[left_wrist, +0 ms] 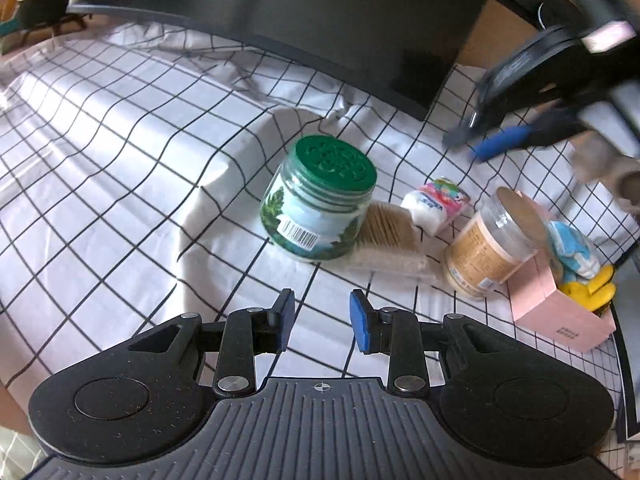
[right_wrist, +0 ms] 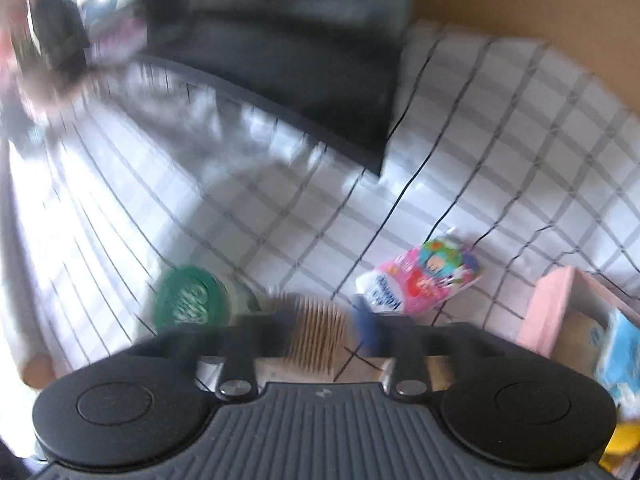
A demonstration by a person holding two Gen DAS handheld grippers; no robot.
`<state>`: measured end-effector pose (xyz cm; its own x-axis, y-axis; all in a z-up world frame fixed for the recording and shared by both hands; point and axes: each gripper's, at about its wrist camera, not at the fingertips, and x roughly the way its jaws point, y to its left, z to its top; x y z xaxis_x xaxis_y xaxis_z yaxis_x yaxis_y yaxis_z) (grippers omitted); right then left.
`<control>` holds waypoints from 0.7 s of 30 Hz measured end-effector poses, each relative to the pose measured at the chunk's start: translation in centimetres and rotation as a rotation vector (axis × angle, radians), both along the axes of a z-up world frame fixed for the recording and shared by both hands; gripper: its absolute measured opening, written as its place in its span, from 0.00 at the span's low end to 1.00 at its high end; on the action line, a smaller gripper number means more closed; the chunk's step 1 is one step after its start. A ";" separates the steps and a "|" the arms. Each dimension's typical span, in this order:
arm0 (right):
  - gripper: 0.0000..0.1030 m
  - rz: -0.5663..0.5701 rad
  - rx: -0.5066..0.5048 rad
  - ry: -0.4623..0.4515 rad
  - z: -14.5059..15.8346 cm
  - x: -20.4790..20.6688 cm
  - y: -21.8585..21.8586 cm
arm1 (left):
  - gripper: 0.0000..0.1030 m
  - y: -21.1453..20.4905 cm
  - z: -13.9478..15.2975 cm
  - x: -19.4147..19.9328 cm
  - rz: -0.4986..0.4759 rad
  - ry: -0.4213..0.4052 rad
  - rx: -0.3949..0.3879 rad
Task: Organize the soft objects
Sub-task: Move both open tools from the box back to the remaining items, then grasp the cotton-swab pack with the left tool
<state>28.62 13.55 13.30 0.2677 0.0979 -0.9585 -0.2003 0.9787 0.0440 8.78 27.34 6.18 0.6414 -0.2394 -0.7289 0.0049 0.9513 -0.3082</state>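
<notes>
A pink and white tissue pack (left_wrist: pixel 434 205) lies on the checked cloth; it also shows in the right wrist view (right_wrist: pixel 420 280). A pink box (left_wrist: pixel 560 312) at the right holds a blue and white soft item (left_wrist: pixel 572 250) and a yellow one (left_wrist: pixel 592 286). My left gripper (left_wrist: pixel 322 320) is open and empty, low over the cloth, short of the green-lidded jar (left_wrist: pixel 320 208). My right gripper (left_wrist: pixel 476 144) hovers blurred above the tissue pack; in its own view (right_wrist: pixel 320 330) it is open over a bristle brush (right_wrist: pixel 316 340).
A bristle brush (left_wrist: pixel 390 236) lies between the green-lidded jar and a tipped clear jar (left_wrist: pixel 488 248) that leans on the pink box. A dark monitor (left_wrist: pixel 280 20) stands at the back. The checked cloth (left_wrist: pixel 120 160) stretches to the left.
</notes>
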 end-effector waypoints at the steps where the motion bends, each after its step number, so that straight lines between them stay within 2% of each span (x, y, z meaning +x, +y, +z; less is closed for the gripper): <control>1: 0.19 0.018 -0.019 0.023 -1.2 0.5 0.7 | 0.32 0.0 -0.1 -0.1 -0.003 0.004 0.001; 4: 0.19 0.060 -0.092 0.067 -4.0 2.3 2.2 | 0.32 -0.4 -0.5 -0.1 -0.008 0.016 -0.002; 8: 0.18 0.068 -0.140 0.103 -7.1 4.7 3.0 | 0.32 -1.1 -1.1 0.4 -0.016 0.032 -0.019; 13: 0.19 0.054 -0.132 0.181 -9.4 5.6 2.4 | 0.32 -1.7 -1.0 1.3 -0.030 0.033 -0.006; 18: 0.19 0.141 -0.099 0.285 -9.9 3.6 2.3 | 0.32 -2.1 -0.7 1.9 -0.052 0.029 0.011; 21: 0.19 0.162 -0.086 0.242 -8.0 2.6 1.9 | 0.32 -2.4 -0.6 1.9 -0.064 0.016 0.007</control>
<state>31.20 15.42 5.28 0.0176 0.0359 -0.9992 -0.3476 0.9372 0.0276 10.70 24.96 5.62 0.6130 -0.2745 -0.7409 0.0610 0.9514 -0.3020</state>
